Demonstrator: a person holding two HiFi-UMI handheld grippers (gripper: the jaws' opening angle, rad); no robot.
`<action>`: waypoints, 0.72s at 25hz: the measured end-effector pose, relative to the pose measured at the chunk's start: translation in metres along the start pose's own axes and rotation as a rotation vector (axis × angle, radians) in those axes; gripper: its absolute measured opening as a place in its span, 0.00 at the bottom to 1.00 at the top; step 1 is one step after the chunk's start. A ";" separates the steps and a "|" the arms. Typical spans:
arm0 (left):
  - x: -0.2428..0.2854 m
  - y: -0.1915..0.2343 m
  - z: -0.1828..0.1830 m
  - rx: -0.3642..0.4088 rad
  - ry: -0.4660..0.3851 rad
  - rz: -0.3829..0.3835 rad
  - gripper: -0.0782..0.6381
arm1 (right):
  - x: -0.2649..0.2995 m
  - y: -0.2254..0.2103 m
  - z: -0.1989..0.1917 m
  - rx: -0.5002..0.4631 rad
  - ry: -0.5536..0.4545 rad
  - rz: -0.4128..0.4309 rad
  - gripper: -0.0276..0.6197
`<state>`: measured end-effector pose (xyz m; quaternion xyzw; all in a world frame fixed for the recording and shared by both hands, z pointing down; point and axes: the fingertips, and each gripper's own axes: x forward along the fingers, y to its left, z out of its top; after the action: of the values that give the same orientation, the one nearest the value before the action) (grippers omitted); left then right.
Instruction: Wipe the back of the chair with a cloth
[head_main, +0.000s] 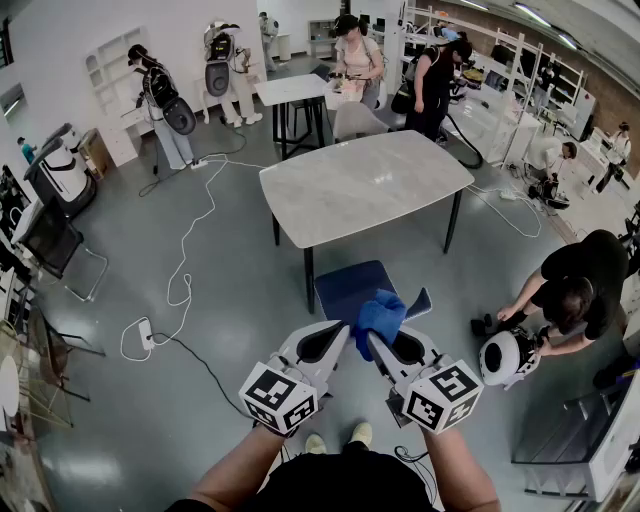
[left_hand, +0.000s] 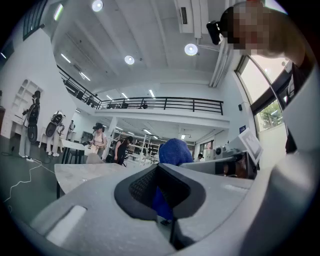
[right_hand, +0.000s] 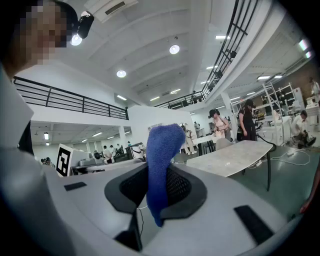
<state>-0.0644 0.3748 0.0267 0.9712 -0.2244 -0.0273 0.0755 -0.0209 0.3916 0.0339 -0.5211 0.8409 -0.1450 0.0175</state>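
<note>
Tension is mattering: the left gripper and right gripper are both pinching the bunched blue fabric cloth; I judge spreading it flat against the dark-blue padded chair at twelve o'clock is wiping best.

Both my forearms reach forward from the bottom of the head view, with the left gripper and the right gripper angled inward so that their tips nearly meet, marker cubes toward me. The right gripper's jaws are closed on a blue cloth that stands up between them. The left gripper's jaws are likewise drawn together, with a fold of the same cloth caught in their gap.
</note>
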 end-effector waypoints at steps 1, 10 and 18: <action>0.002 0.000 0.000 0.002 0.001 0.002 0.12 | 0.000 -0.001 0.000 0.001 0.000 0.002 0.17; 0.014 -0.006 -0.011 0.002 0.015 0.016 0.12 | -0.002 -0.011 -0.005 0.002 0.006 0.024 0.16; 0.025 -0.005 -0.019 -0.012 0.027 0.041 0.12 | -0.002 -0.025 -0.009 0.041 0.027 0.059 0.17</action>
<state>-0.0380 0.3705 0.0442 0.9662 -0.2429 -0.0142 0.0848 0.0006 0.3852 0.0488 -0.4937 0.8529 -0.1686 0.0211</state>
